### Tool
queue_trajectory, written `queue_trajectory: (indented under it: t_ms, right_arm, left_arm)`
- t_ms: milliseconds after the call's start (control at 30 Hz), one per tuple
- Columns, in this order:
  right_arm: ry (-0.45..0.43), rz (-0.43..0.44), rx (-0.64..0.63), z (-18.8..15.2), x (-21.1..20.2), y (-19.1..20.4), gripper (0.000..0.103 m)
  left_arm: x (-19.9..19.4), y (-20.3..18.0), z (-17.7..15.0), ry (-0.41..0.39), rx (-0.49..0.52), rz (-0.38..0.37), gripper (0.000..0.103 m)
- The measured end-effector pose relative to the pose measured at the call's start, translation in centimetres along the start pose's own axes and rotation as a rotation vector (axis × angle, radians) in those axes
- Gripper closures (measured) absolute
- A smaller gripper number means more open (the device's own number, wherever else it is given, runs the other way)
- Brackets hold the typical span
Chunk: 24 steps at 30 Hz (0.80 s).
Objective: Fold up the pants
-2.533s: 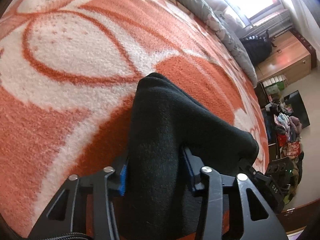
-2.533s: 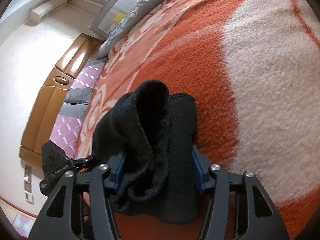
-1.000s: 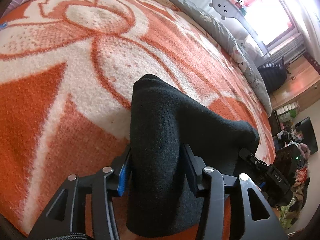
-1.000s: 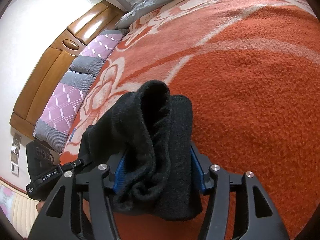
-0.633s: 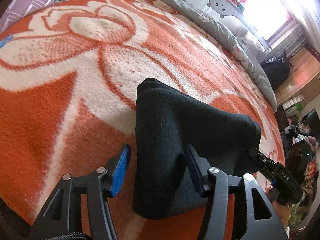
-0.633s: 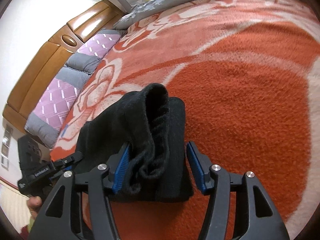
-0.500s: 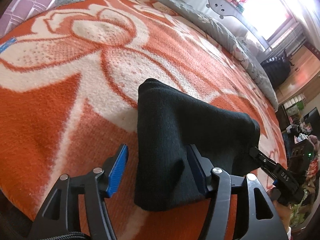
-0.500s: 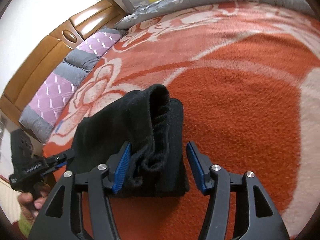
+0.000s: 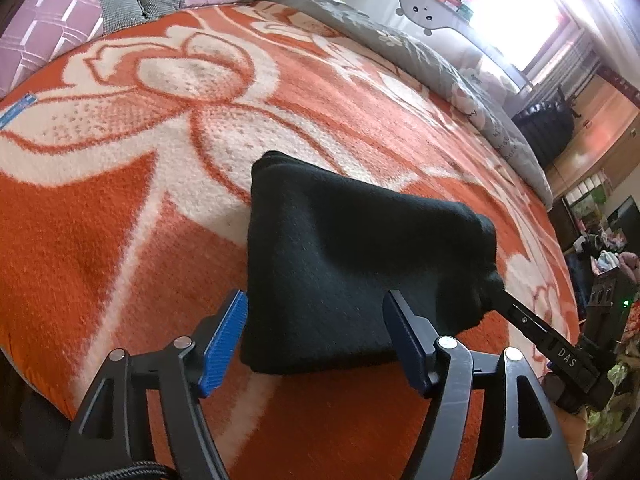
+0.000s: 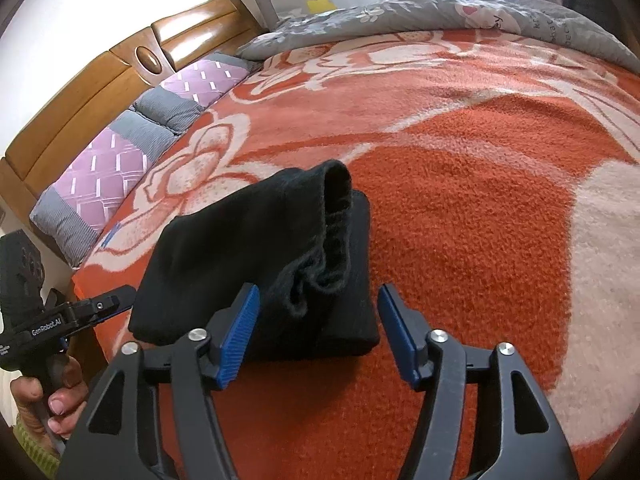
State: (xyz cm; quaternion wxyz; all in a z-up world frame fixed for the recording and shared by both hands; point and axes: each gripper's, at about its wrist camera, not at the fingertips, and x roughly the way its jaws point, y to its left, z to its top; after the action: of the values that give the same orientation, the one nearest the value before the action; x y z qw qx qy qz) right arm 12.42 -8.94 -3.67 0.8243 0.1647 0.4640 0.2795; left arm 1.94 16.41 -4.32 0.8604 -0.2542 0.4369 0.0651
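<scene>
Pants [image 9: 352, 264], black and folded into a compact bundle, lie on the orange-and-white floral blanket [image 9: 120, 208] covering the bed, near its front edge. In the left wrist view we see the left tool [image 9: 316, 336] with its blue-padded jaws spread wide on either side of the bundle's near edge and gripping nothing; the right tool [image 9: 560, 352] enters from the right, its tip just at the bundle's far corner. In the right wrist view we see the right tool [image 10: 318, 330] likewise spread wide and holding nothing, the bundle's end sitting between and just beyond its pads. Only this view shows the rolled, layered end of the pants [image 10: 280, 256], the wooden headboard [image 10: 100, 92] and the hand [image 10: 48, 396] gripping the left tool [image 10: 80, 312] beyond the blanket's left edge. Only the left view shows the bright window [image 9: 520, 12]. We note open blanket beyond the bundle toward the grey quilt [image 10: 460, 16] and to its right.
</scene>
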Motion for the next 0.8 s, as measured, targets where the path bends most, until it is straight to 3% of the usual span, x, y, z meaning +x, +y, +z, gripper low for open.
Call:
queue_trajectory:
  t_ms: [467, 800]
  right_arm:
    - [-0.067, 0.021, -0.127, -2.3, -2.4, 2.4, 0.02]
    - [-0.104, 0.001, -0.201, -4.3, -3.0, 3.5, 0.017]
  left_arm:
    - [-2.3, -1.3, -2.5, -0.071, 0.093, 0.082, 0.022]
    - [-3.1, -3.1, -5.1, -0.127, 0.241, 0.191, 0.02]
